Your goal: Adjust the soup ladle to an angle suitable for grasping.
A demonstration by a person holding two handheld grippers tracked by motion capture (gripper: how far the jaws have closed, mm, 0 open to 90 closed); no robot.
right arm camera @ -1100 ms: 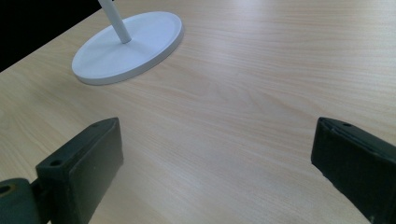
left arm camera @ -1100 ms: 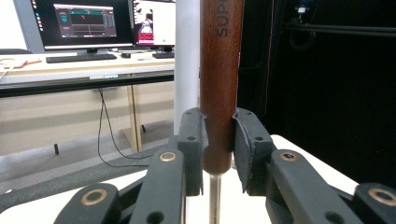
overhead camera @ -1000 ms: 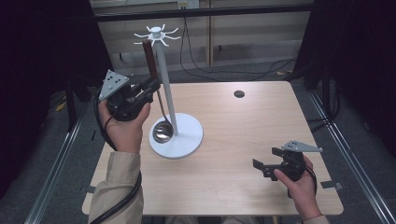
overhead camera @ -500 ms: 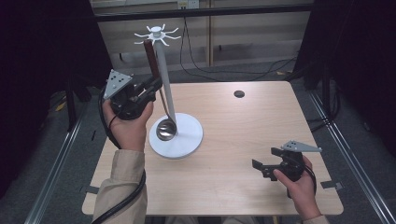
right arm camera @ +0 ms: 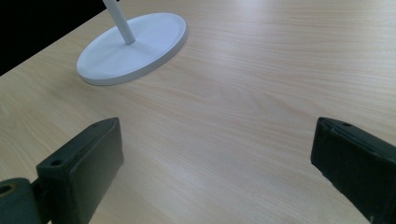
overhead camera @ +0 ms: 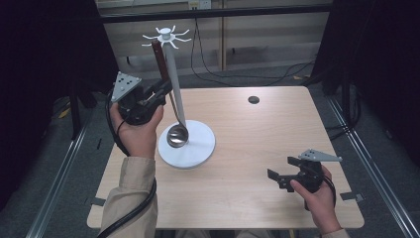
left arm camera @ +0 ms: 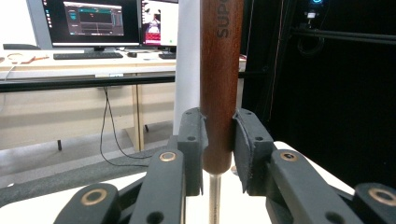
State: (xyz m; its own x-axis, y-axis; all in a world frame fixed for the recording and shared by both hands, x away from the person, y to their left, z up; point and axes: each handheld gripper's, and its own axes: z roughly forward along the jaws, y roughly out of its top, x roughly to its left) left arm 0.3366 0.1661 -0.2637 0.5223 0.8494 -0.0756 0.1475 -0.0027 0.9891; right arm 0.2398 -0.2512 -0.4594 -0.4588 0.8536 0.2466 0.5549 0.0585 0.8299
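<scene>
A white stand [overhead camera: 193,151] with a round base, a thin pole and a ring of hooks [overhead camera: 166,36] on top stands left of the table's middle. A ladle with a dark wooden handle [overhead camera: 160,62] and a metal bowl [overhead camera: 177,135] leans along the pole, the bowl just over the base and the handle's top by the hooks. My left gripper [overhead camera: 165,90] is shut on the handle's lower end; in the left gripper view both pads [left arm camera: 246,142] press on the wood [left arm camera: 219,84]. My right gripper [overhead camera: 283,176] rests low at the front right, open with nothing between its fingers [right arm camera: 84,158], facing the stand's base [right arm camera: 135,44].
A small black round disc [overhead camera: 253,99] lies near the table's far edge. Cables run over the floor behind the table. A desk with monitors [left arm camera: 93,21] stands beyond the table. The table's front edge is close to my right hand.
</scene>
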